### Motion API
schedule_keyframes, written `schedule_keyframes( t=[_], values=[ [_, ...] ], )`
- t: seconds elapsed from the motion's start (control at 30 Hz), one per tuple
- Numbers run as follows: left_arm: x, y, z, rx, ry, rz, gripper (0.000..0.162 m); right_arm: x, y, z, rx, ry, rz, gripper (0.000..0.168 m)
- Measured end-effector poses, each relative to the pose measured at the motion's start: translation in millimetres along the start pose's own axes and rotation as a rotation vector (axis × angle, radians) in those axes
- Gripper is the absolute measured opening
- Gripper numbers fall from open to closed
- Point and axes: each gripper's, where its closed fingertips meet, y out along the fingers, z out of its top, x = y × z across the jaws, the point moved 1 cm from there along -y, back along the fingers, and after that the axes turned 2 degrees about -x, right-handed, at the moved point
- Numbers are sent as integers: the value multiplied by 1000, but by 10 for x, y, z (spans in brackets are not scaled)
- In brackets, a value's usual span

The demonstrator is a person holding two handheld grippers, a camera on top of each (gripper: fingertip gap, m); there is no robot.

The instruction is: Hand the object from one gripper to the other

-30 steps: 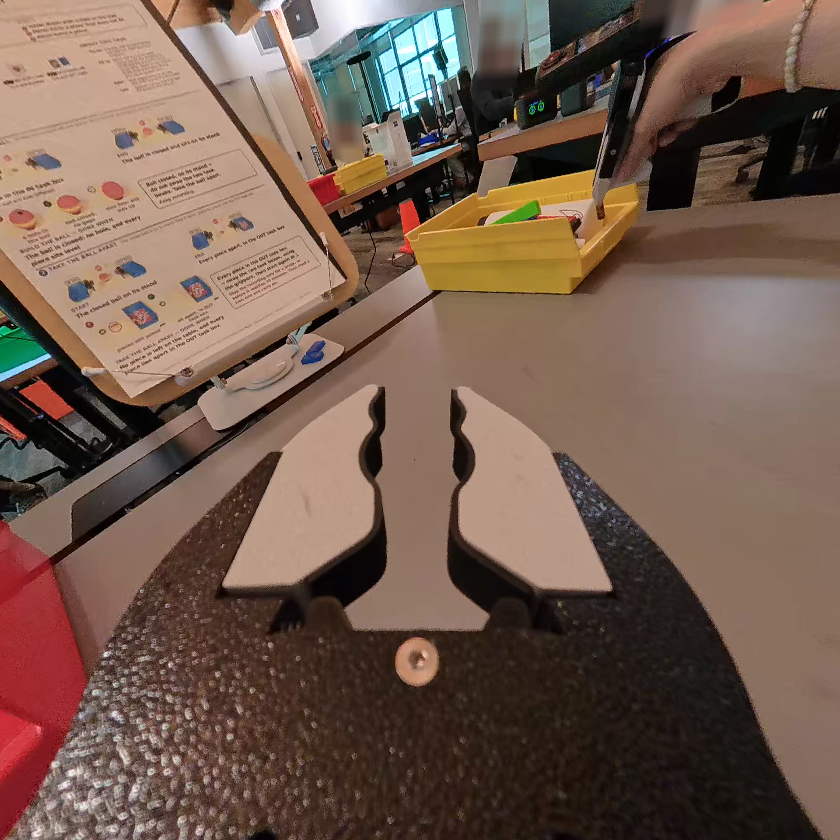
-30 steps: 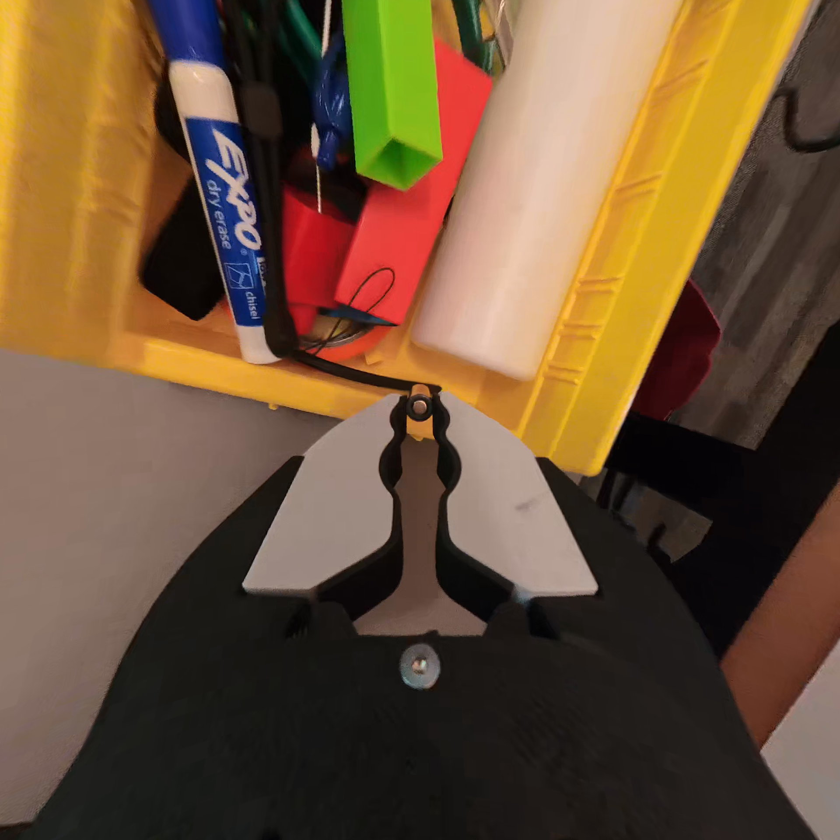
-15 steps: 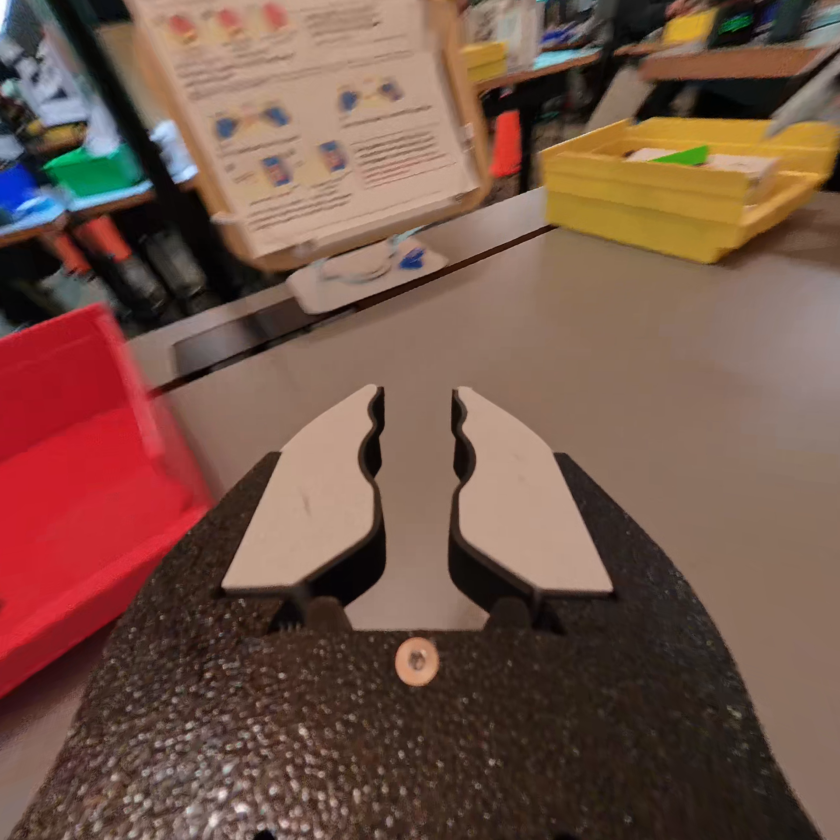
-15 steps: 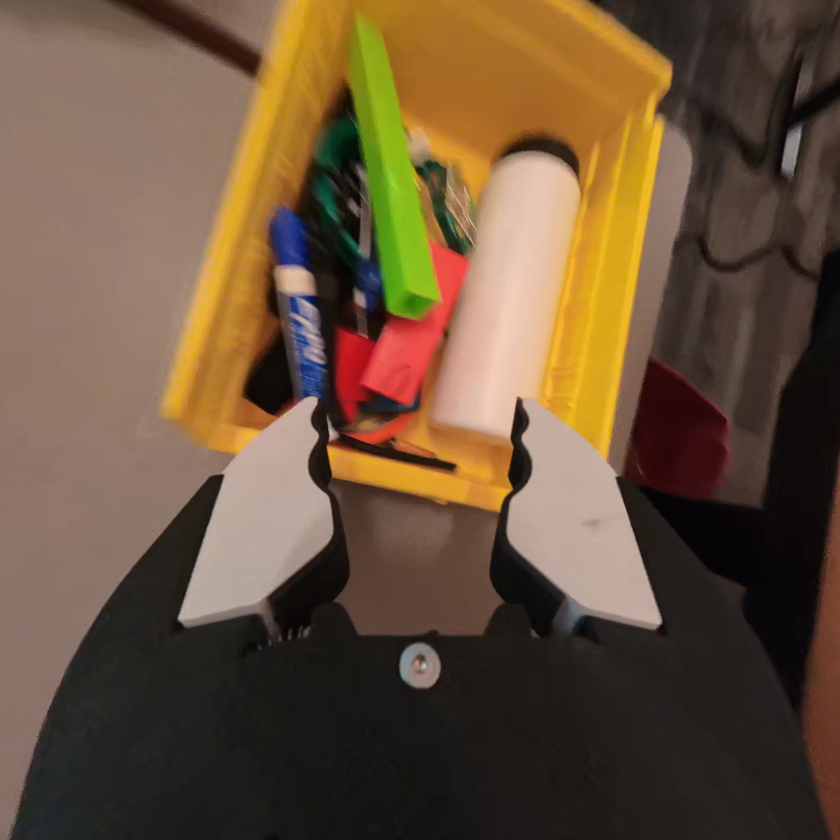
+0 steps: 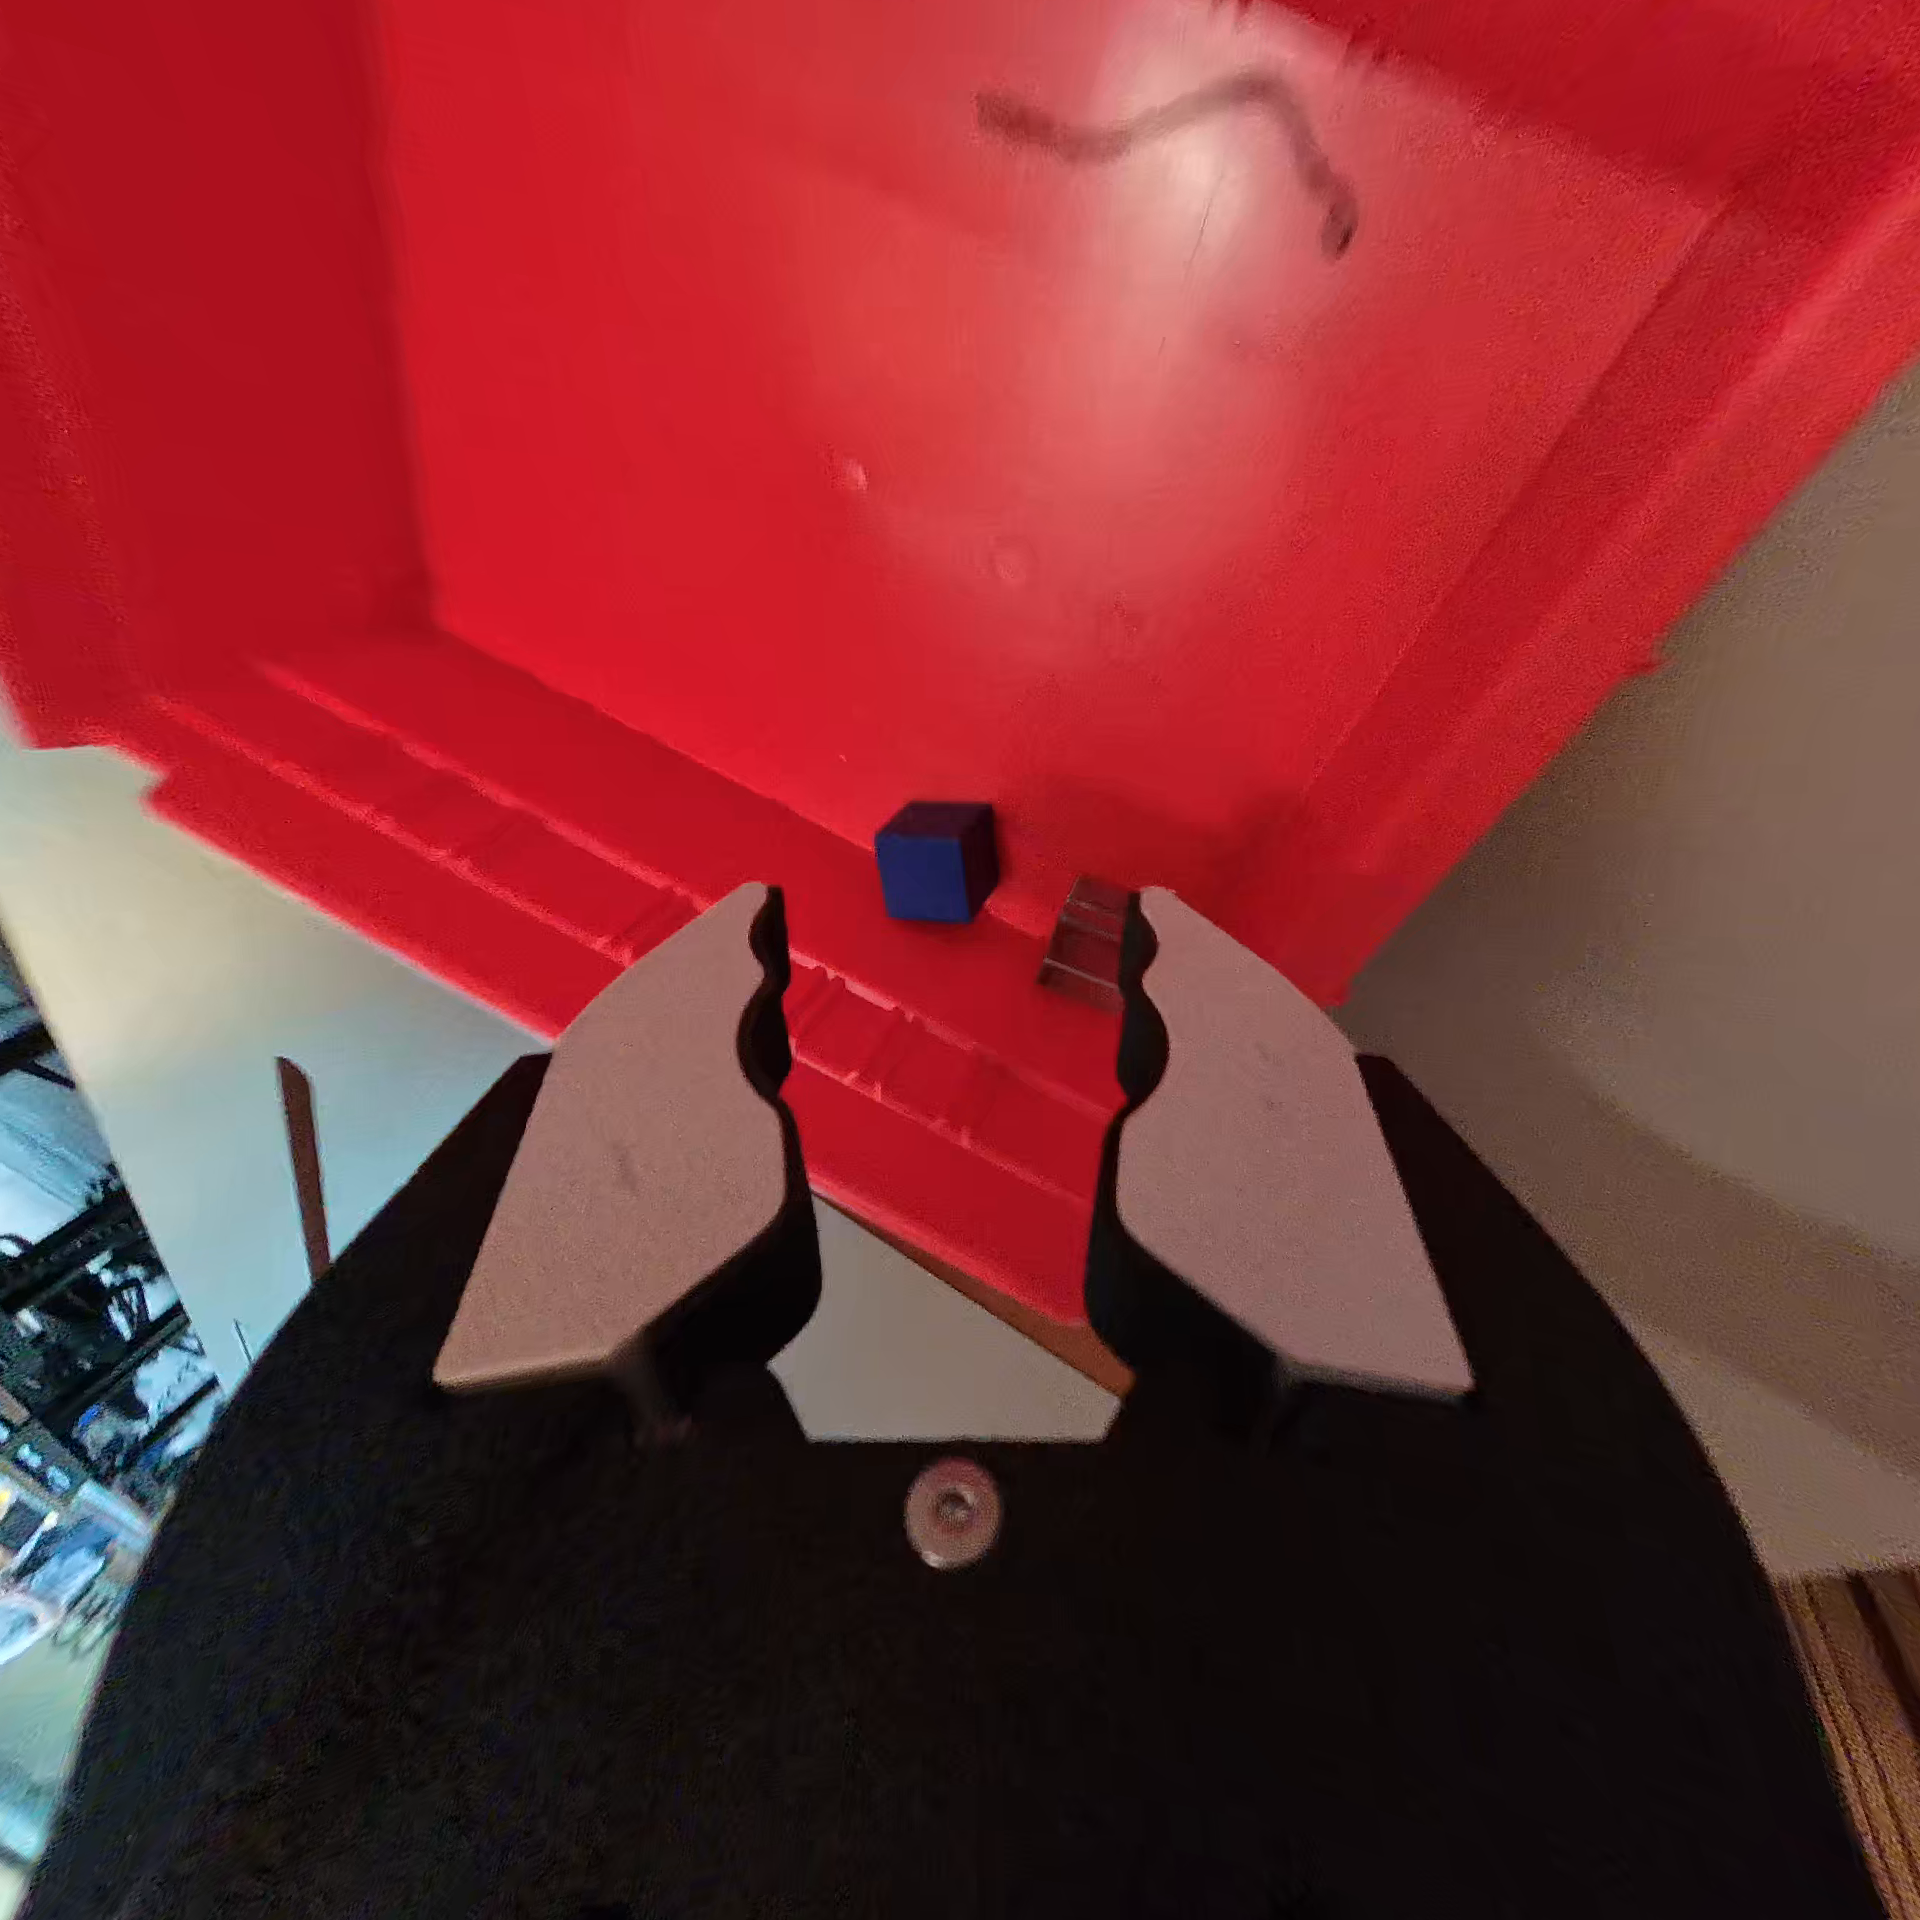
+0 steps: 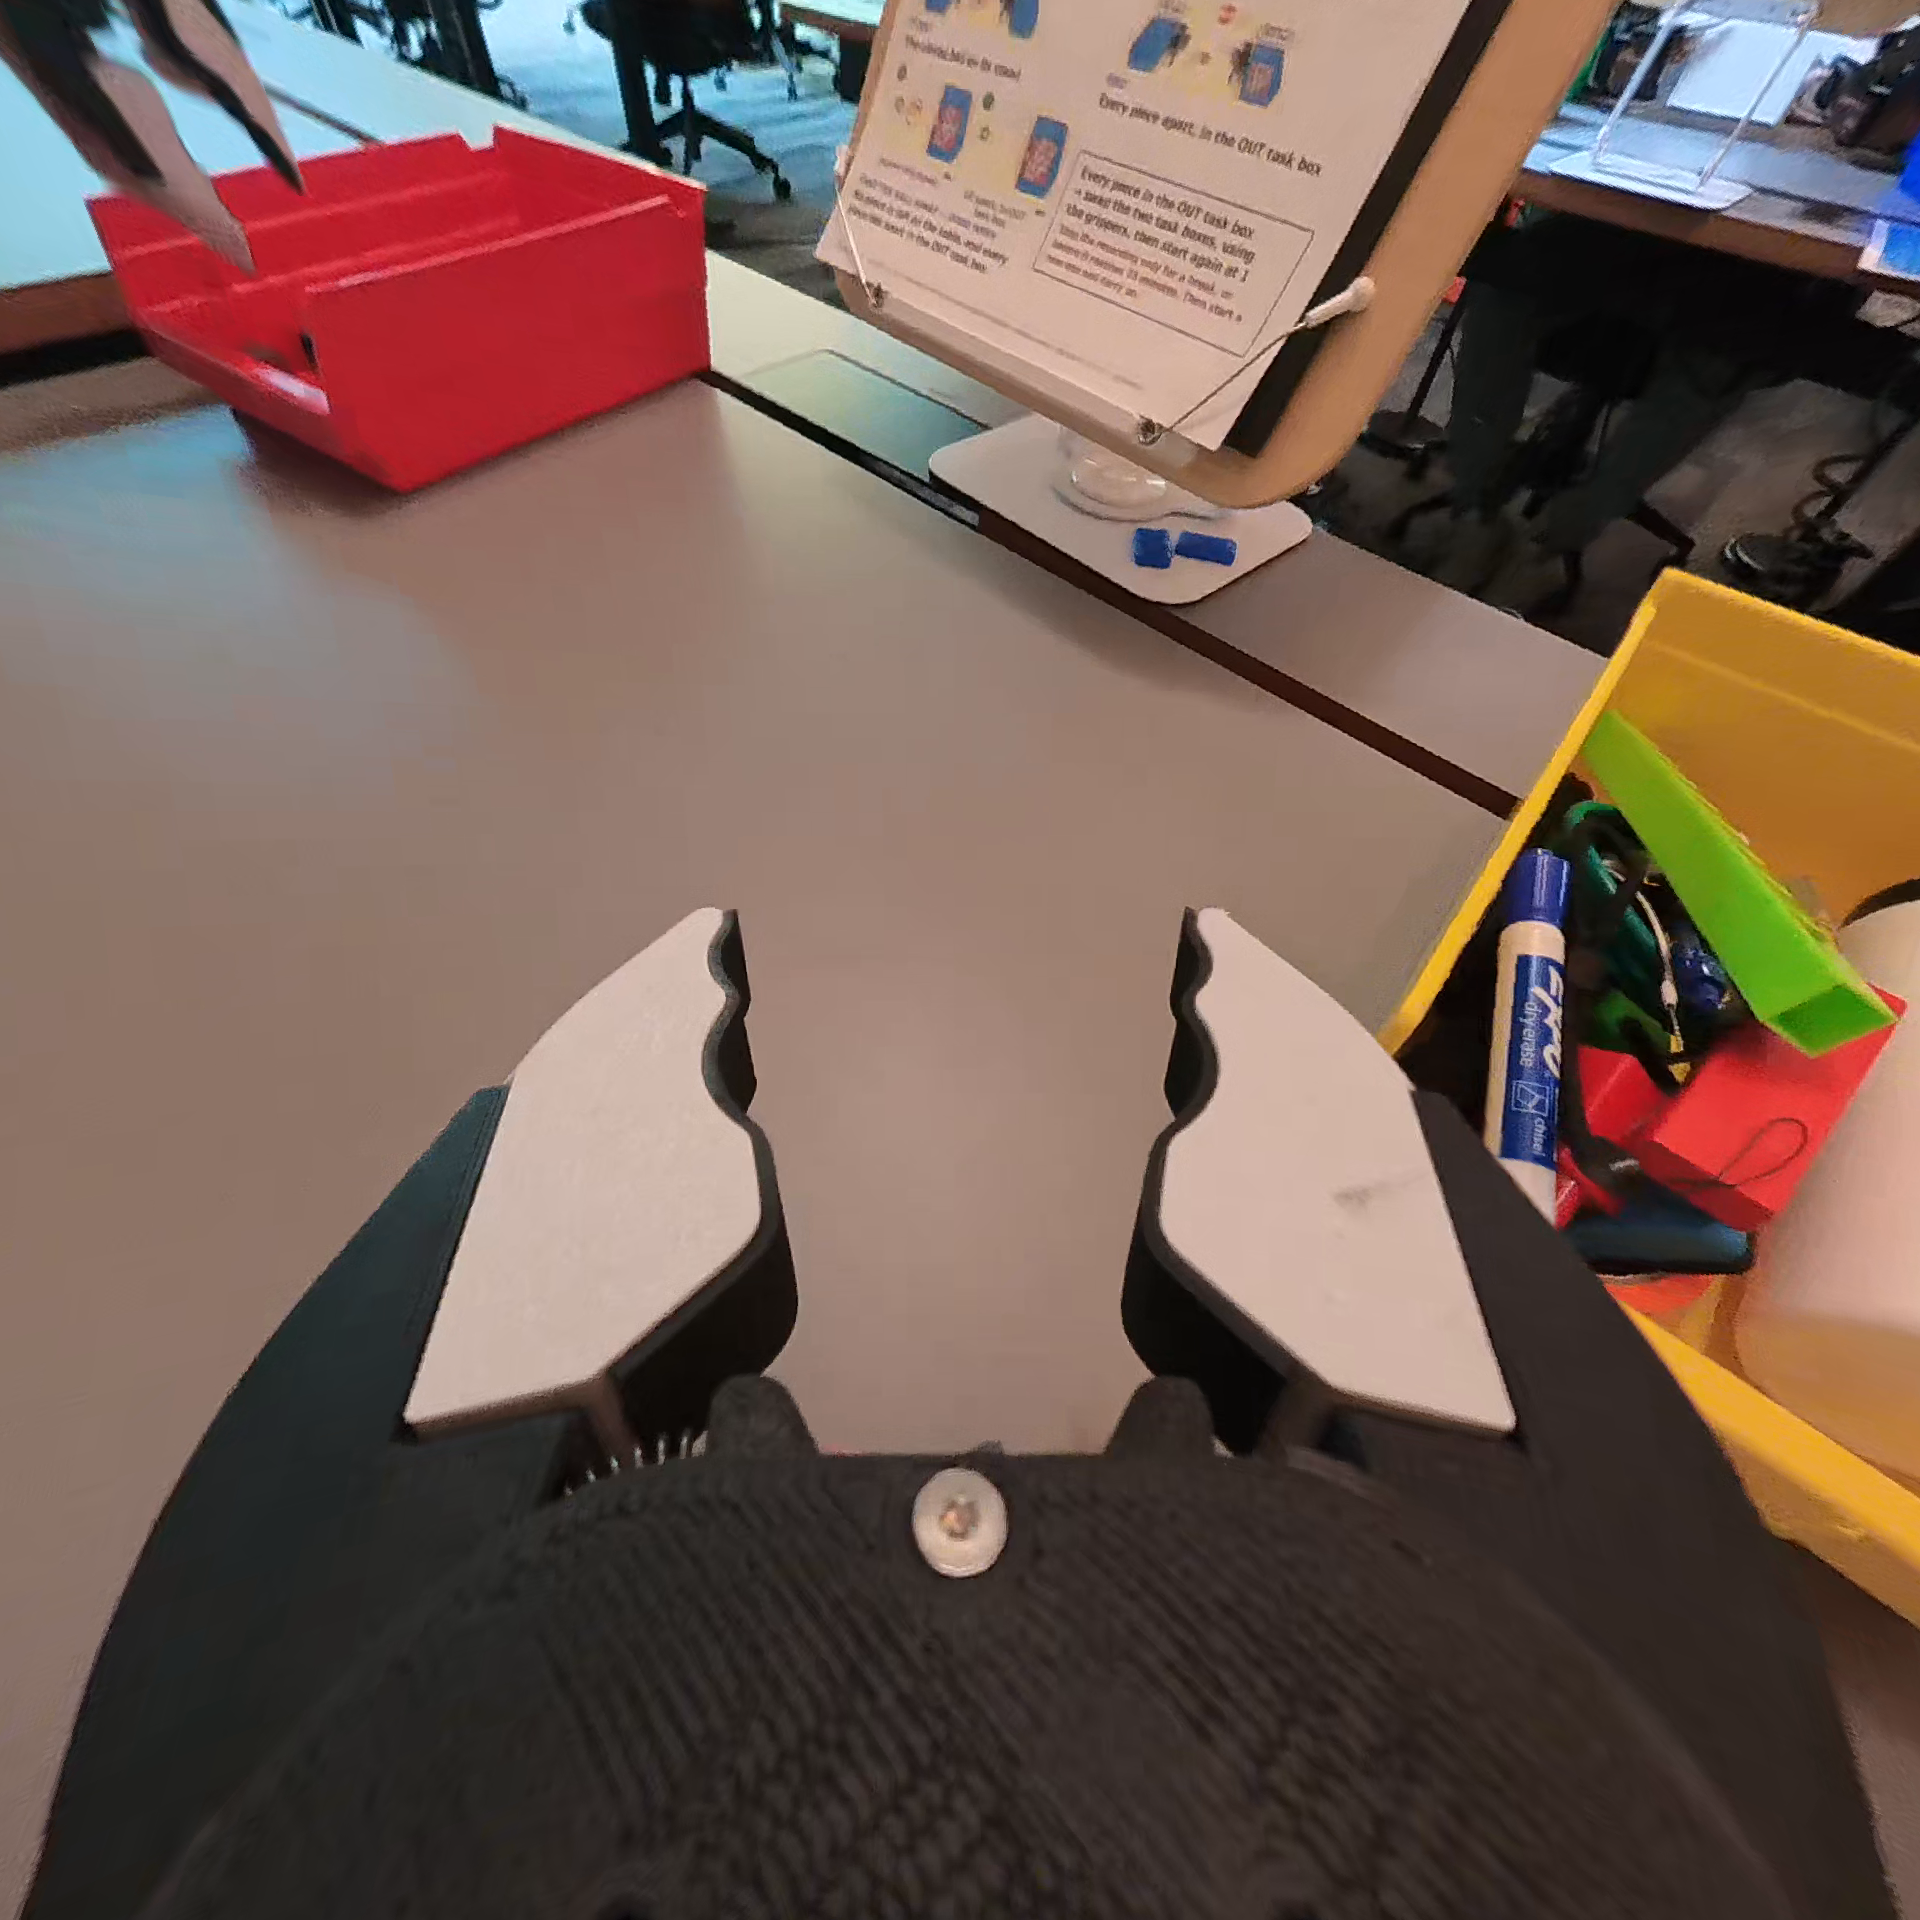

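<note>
In the left wrist view my left gripper is open and points down into the red bin. A small blue cube lies on the bin's floor just beyond the fingertips, and neither pad presses on it. A small grey ridged piece lies next to the right fingertip. In the right wrist view my right gripper is open and empty above the grey table. The left gripper shows far off over the red bin.
A yellow bin at the right holds a blue marker, a green bar, a red block and a white bottle. An instruction board on a stand is at the table's far edge. A dark cord lies deep in the red bin. Left tips to right tips: about 65 centimeters. The small grey ridged piece is about 7 centimeters from my left fingertips.
My left gripper swung from the table to over the red bin and opened wider. My right gripper let go of the black cord at the yellow bin, opened wide and drew back over the table.
</note>
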Motion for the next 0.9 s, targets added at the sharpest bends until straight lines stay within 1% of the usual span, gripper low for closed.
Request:
schedule_keyframes(
  t=[0.07, 0.17, 0.3, 0.37, 0.4, 0.43, 0.5, 0.57, 0.63, 0.7, 0.8, 0.83, 0.9],
  values=[
    [-34, 267, -103, -133, 39, -59, 61, 33, -5, 15, 20, 32, -19, 79],
    [-39, 546, -190, -286, 134, -107, 56, -6, -19, -24, 0, 29, -3, 79],
    [-138, 782, -357, -522, 223, -84, 51, -83, -27, -28, 26, 22, 41, 80],
    [-154, 855, -368, -552, 235, -90, 49, -62, -6, -8, 48, 49, 42, 80],
    [-145, 877, -361, -554, 228, -105, 45, -66, 6, -4, 50, 61, 52, 80],
    [-124, 888, -360, -561, 210, -129, 37, -68, 17, -3, 49, 65, 57, 80],
    [-120, 890, -355, -569, 170, -143, 37, -67, 34, -2, 51, 55, 49, 80],
    [-118, 875, -303, -520, 143, -133, 36, -68, 56, -22, 40, 38, 39, 79],
    [-132, 814, -194, -415, 84, -107, 36, -82, 81, -35, 23, 34, 32, 79],
    [-191, 661, -67, -289, 13, -55, 36, -129, 104, -9, 24, 27, 35, 79],
    [-346, 234, 116, -91, -115, 94, 36, -248, 134, 79, 42, -4, 57, 78],
    [-362, 41, 205, 3, -175, 133, 36, -288, 151, 112, 56, -17, 62, 78],
    [-303, -411, 450, 248, -307, 170, 36, -396, 206, 175, 95, -20, 84, 79]
  ],
)
